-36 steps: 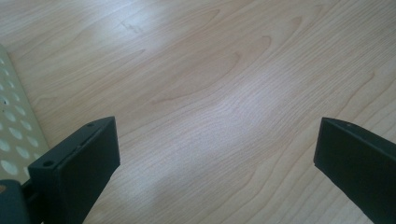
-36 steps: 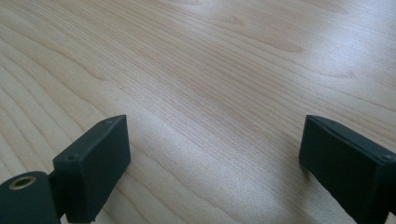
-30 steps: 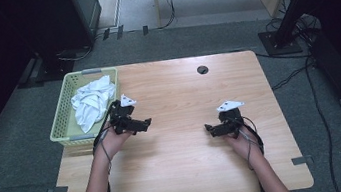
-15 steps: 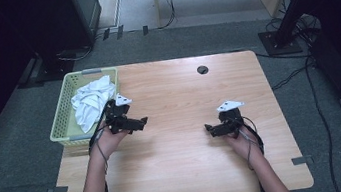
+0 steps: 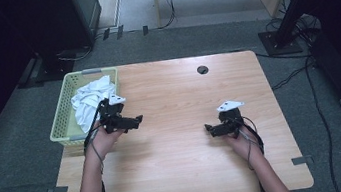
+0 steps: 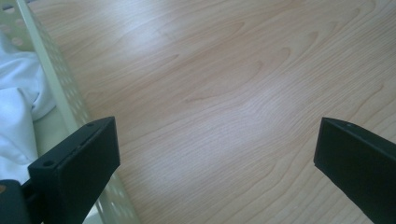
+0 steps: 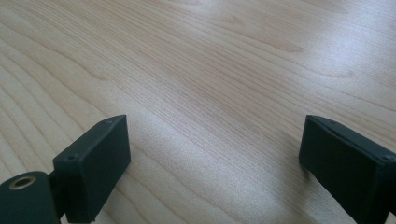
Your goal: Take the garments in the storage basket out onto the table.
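Observation:
A pale green mesh basket (image 5: 64, 120) sits at the table's left edge with crumpled white cloth (image 5: 90, 99) in it. My left gripper (image 5: 136, 120) hovers just right of the basket's near corner, open, with its jaws pointing right and nothing between them. In the left gripper view the left gripper (image 6: 217, 140) is open over bare wood, with the basket wall (image 6: 51, 79) and the cloth (image 6: 18, 107) at the left. My right gripper (image 5: 209, 129) hangs low over the right half of the table, pointing left. The right gripper (image 7: 212, 135) is open and empty in its own view.
The wooden table (image 5: 184, 170) has a round cable hole (image 5: 202, 69) near its far edge. Cables trail from both grippers along the forearms. Dark furniture, a stand base (image 5: 279, 43) and floor cables surround the table.
My left gripper has drifted slightly left, closer to the basket. The right gripper has stayed where it was.

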The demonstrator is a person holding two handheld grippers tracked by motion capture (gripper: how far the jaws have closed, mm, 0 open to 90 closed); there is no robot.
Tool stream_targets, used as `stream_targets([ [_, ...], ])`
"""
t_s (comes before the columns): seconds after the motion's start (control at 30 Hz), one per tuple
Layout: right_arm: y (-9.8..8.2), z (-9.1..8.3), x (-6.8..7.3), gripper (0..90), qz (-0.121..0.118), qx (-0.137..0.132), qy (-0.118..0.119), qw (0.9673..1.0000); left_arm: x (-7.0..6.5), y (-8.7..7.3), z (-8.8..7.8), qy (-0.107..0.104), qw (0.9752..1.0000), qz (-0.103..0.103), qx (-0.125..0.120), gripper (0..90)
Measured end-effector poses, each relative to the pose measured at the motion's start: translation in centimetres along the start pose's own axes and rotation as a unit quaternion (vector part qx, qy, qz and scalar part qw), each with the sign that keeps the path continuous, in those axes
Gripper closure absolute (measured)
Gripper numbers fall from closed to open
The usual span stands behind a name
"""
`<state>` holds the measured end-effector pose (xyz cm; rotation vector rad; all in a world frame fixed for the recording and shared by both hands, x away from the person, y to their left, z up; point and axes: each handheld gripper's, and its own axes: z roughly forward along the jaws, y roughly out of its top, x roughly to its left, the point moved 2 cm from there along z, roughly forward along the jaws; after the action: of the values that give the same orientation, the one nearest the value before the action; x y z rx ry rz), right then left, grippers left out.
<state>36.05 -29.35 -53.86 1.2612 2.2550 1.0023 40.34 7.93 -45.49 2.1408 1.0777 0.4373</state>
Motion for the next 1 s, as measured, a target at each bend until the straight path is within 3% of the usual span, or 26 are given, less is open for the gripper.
stream_targets([
  [1.0,0.0,0.0,0.0,8.5,0.0,0.0,0.0,1.0,2.4,-0.6,-1.7,0.021,0.9996,-0.016,-0.006,0.3],
])
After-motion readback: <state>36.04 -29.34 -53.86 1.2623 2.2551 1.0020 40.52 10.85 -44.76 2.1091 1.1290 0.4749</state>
